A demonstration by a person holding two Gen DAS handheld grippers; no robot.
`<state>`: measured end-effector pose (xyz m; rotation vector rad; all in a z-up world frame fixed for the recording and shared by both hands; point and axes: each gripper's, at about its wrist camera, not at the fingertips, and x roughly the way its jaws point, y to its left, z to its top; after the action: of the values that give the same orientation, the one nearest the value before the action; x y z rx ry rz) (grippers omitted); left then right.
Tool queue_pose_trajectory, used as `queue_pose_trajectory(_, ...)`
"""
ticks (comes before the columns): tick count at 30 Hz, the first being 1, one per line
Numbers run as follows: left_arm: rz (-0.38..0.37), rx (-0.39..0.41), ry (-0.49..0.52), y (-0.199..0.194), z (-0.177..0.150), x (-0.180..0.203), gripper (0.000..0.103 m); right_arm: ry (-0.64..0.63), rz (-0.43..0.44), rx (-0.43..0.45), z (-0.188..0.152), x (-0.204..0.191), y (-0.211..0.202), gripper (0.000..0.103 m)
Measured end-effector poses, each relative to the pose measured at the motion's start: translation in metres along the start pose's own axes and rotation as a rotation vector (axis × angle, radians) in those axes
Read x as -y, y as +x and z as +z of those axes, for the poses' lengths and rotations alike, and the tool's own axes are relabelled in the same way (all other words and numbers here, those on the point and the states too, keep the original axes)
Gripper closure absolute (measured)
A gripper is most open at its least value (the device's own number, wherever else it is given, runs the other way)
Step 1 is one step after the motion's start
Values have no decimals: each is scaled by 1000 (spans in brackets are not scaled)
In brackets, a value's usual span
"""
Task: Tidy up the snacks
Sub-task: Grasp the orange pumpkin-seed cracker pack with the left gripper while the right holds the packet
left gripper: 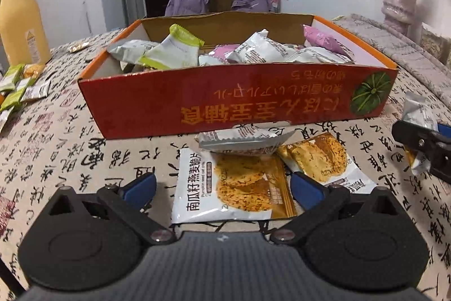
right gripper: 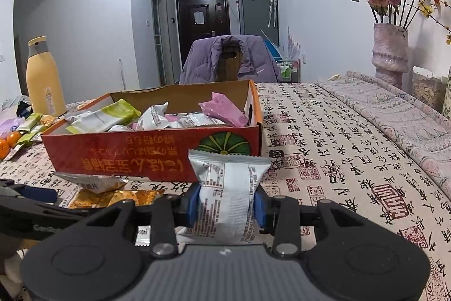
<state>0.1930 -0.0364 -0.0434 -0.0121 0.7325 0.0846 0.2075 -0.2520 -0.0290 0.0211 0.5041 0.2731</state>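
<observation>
Clamped between our right gripper (right gripper: 227, 206) fingers stands a silver snack packet (right gripper: 229, 192), upright. Our left gripper (left gripper: 224, 189) gapes wide around an oat-crisp packet (left gripper: 228, 188) on the worktop (left gripper: 56, 154). At 12 o'clock sits the red box (left gripper: 225, 95), holding snacks.

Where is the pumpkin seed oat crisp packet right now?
In the left wrist view, the pumpkin seed oat crisp packet lies flat on the table between the open left gripper fingers, just before the red box.
</observation>
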Motion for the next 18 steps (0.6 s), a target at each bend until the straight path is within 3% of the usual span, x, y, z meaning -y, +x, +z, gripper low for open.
queue_pose_trajectory(7,-3,-1,-21,0,0,1,2,8,10,5,0,1,-1,65)
queue_pose_trajectory(8,-7,4,-24,-1,-1,0,4,11,11,6,0,2,-1,65)
queue_pose_trajectory(11,-16,29,-20,-8,-3,-1,25,18,14,4,0,3,-1,65)
queue_pose_trajectory(18,-39,53,-35,-19,-9,-5,36,29,15,8,0,4,-1,64)
